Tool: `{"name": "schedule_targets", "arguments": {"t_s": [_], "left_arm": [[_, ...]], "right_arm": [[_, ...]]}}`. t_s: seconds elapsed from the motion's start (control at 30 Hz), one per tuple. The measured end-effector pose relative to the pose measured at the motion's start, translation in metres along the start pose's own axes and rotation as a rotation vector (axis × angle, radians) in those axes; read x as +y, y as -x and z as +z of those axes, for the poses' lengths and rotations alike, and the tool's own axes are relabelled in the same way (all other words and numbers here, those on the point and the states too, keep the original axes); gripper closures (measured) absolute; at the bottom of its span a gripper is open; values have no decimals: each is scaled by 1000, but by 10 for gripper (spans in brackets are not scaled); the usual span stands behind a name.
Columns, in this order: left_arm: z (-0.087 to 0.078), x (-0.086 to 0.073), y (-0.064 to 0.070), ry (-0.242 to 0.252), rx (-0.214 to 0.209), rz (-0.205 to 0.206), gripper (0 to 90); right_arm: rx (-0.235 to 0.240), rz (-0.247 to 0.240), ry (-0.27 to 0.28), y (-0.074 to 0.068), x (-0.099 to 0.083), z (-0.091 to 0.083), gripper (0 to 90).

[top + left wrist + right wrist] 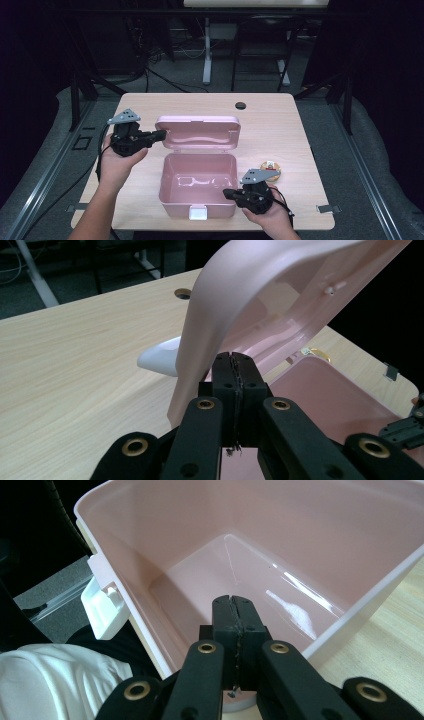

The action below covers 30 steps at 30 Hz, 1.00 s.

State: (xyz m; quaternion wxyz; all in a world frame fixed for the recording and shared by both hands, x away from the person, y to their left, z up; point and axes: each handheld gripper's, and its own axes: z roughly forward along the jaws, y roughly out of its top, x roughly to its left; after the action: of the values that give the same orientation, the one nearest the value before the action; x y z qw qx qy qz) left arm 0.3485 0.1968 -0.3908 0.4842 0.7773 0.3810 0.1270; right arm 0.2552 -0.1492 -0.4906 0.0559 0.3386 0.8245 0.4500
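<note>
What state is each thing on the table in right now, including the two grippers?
Pink box: open, nothing inside.
Lid: swung up and back.
White latch: undone, at the front wall.
Left gripper: shut, tips at the lid's edge.
Right gripper: shut, at the box's right wall.
Small round object: lying on the table.

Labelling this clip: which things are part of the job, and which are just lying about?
In the job:
- pink box, open and empty
- pink lid, tilted up, left gripper at its edge
- right gripper at the box's right wall

Lying about:
- small round object on the table
</note>
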Motion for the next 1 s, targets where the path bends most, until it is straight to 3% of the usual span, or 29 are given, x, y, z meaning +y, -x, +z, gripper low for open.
{"name": "schedule_targets", "arguments": {"t_s": [0.2,0.4,0.53,0.77,0.9,1.0], "left_arm": [[3,-6,-4,-7,24,0,872],[5,-10,-12,-8,48,-28,857],[7,-14,-14,-20,46,-27,846],[15,-32,-15,-36,51,-37,778],[21,-44,-15,-44,25,-43,726],[29,-53,-14,-71,28,-35,722]], "right_arm": [[2,0,3,0,0,0,900],[2,2,4,0,0,0,900],[2,2,6,0,-1,0,900],[0,0,5,0,-1,0,900],[1,1,4,0,-1,0,900],[6,-2,2,1,-1,0,900]]}}
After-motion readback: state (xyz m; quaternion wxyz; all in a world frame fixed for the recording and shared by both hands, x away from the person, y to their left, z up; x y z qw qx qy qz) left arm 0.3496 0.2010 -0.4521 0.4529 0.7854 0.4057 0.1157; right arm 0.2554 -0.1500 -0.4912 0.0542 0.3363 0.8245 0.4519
